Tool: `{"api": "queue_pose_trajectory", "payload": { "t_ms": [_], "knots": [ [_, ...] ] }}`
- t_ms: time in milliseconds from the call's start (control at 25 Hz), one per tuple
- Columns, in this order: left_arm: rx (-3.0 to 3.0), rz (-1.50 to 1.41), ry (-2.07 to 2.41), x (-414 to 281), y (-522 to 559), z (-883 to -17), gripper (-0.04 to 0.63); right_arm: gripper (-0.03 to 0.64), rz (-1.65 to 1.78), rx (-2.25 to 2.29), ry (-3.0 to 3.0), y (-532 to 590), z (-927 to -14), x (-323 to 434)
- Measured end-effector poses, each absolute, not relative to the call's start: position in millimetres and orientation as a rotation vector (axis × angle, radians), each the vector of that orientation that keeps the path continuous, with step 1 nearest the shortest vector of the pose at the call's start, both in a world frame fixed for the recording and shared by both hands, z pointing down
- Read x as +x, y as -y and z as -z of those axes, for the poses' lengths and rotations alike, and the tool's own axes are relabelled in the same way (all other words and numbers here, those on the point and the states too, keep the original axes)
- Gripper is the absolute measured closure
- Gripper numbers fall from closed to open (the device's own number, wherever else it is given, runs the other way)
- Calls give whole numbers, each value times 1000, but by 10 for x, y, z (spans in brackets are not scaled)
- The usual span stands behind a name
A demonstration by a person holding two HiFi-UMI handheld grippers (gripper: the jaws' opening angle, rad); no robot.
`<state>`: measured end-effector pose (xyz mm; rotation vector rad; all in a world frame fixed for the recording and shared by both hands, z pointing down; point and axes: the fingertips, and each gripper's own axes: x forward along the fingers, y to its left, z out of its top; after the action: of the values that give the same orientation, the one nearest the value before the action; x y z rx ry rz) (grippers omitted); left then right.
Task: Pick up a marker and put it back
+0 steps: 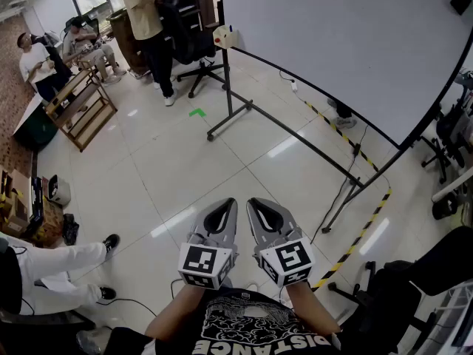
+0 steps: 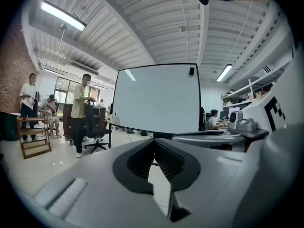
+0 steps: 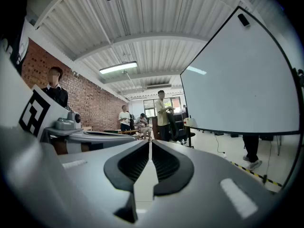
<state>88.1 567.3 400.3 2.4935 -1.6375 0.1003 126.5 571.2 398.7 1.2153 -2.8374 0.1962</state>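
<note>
- Between the jaws of the left gripper [image 1: 228,203] nothing stands. In the left gripper view its two ribbed pads meet at the tips, so the jaws are together and empty.
- Just beside it, the right gripper [image 1: 253,202] has its jaws together too, with only a thin slit between the pads and nothing in it.
- Ahead of both pairs of jaws and off to their right stands a whiteboard [image 1: 347,43] on a black frame. A small cream box [image 1: 223,36] sits at its far left corner.
- As for the marker, no view lets it be made out, so its place, its long axis and the way it points cannot be told.
- Below the jaws lies a pale tiled floor [image 1: 185,161].
- Far ahead of the jaws, a standing person [image 1: 144,13] has a hand on an office chair [image 1: 185,35].
</note>
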Motion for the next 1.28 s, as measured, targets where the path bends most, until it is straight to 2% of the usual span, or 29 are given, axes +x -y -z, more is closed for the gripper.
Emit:
{"api": "queue_pose_trajectory", "payload": {
  "t_ms": [480,1280],
  "knots": [
    [2521,-61,1654,890,-4978,-3973,589,615,-143,1198,2839,-5033,-4009,1212],
    [2510,-32,1573,-186,-2705,-3944,589,615,-146,1267,2754,-2834,-3926,180]
  ]
}}
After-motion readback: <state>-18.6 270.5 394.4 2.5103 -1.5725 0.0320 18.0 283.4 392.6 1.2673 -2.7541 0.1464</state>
